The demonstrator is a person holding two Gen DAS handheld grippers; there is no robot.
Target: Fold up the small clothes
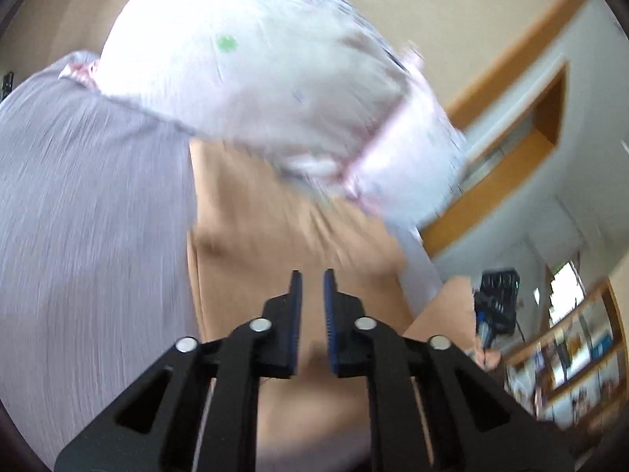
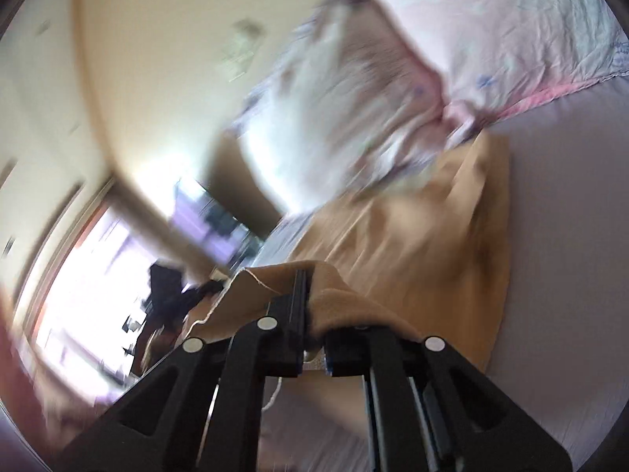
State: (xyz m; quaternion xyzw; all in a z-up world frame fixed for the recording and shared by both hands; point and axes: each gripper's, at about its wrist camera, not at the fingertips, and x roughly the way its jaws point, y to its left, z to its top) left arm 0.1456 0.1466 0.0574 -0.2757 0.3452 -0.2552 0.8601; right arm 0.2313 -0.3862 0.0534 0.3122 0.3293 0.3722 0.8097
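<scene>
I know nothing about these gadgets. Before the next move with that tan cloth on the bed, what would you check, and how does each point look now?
1. Right hand-held gripper clamped on the tan garment: ok, cloth bunches over its closed fingers.
2. Left hand-held gripper holding cloth: not ok, a narrow gap and nothing between its fingers.
3. Garment lying flat: not ok, it is rumpled and its held edge is lifted.
4. Floral pillow off the garment: not ok, it seems to overlap the far end.
5. Lavender bedsheet bare beside the garment: ok.
6. Views sharp enough to judge folds: cannot tell, both are blurred.
</scene>
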